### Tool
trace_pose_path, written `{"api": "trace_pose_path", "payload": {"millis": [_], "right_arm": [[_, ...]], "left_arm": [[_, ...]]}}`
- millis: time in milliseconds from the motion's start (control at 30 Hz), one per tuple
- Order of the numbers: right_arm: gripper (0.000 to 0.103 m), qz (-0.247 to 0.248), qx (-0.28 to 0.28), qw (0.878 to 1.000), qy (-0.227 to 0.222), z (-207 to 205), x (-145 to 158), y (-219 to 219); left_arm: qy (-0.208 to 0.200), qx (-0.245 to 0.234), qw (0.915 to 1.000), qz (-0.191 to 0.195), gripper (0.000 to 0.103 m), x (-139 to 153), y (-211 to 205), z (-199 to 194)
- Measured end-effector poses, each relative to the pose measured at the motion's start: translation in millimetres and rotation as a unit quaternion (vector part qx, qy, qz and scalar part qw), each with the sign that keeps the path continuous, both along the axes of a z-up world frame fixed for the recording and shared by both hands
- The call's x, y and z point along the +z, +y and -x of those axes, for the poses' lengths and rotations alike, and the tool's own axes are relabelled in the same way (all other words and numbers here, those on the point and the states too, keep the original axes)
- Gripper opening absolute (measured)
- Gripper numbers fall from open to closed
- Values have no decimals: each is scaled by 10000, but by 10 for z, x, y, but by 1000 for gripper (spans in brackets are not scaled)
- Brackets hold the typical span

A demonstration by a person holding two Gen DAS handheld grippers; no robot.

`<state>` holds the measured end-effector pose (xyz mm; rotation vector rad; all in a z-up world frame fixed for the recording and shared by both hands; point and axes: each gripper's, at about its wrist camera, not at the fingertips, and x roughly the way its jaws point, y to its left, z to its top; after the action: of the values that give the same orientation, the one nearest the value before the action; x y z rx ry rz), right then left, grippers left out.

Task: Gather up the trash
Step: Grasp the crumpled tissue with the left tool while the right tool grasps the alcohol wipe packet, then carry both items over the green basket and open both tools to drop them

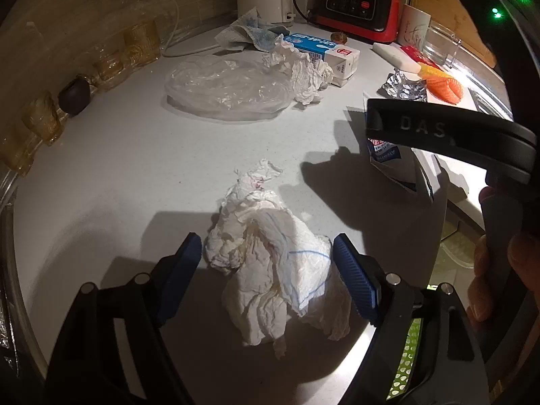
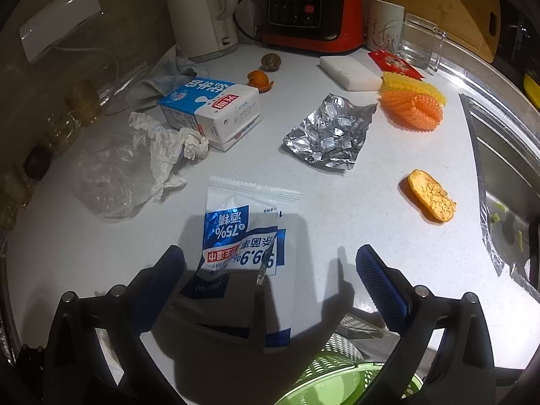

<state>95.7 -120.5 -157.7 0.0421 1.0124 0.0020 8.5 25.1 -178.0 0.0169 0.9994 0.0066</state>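
In the left wrist view my left gripper (image 1: 268, 253) is open, its blue pads either side of a crumpled white tissue (image 1: 270, 263) on the white counter (image 1: 118, 168). In the right wrist view my right gripper (image 2: 270, 263) is open above a torn blue-and-white wipe packet (image 2: 246, 239), which also shows in the left wrist view (image 1: 395, 165). Other trash lies further back: a milk carton (image 2: 216, 111), a second crumpled tissue (image 2: 162, 145), a clear plastic bag (image 2: 108, 175), a foil blister sheet (image 2: 330, 135) and orange peel (image 2: 430, 195).
A white kettle (image 2: 202, 10), a red-and-black appliance (image 2: 314, 10), a cup (image 2: 384, 23), a white sponge block (image 2: 351, 71) and orange mesh scrubbers (image 2: 411, 108) stand at the back. A sink (image 2: 506, 175) lies right. A green perforated basket (image 2: 337, 374) sits below the counter edge. Amber glasses (image 1: 135, 47) line the left wall.
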Motion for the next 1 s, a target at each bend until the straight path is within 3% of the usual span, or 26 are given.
{"api": "trace_pose_path", "payload": {"millis": [133,200,233,300,333,367,467,700,833,1000], "right_arm": [[68,-57,47,9999,142,-73,-77,35],[55,-82,73,9999,107,-72,-82,39],[41,-85,115,9999,94,-71,-80,42],[31,-224,182,9995,82,-71,-78,49],[12,-261,197,9995,51,-67,-73,48],[8,-273,220,9994,42,-69,-73,50],[6,-345,210,9992,52,-62,-86,30],[6,-467,194,9987,-110,7,62,-45],[6,-476,195,9982,-305,195,295,-192],[6,-387,101,9976,-574,644,665,-532]], "left_arm": [[-15,-12,10000,46,69,-2,-4,-13],[-22,-27,10000,67,58,1,-4,-9],[-27,-48,9999,93,54,4,-7,-11],[-51,-88,9999,101,30,13,-22,-14],[-62,-94,9999,66,26,17,-33,-23],[-70,-96,9999,8,22,20,-45,-31],[-126,-89,9998,-142,18,21,-60,-44],[-317,-131,9994,-86,16,168,-48,-11],[-390,-269,9989,7,16,364,-114,55],[-593,-812,9949,100,17,714,-387,293]]}}
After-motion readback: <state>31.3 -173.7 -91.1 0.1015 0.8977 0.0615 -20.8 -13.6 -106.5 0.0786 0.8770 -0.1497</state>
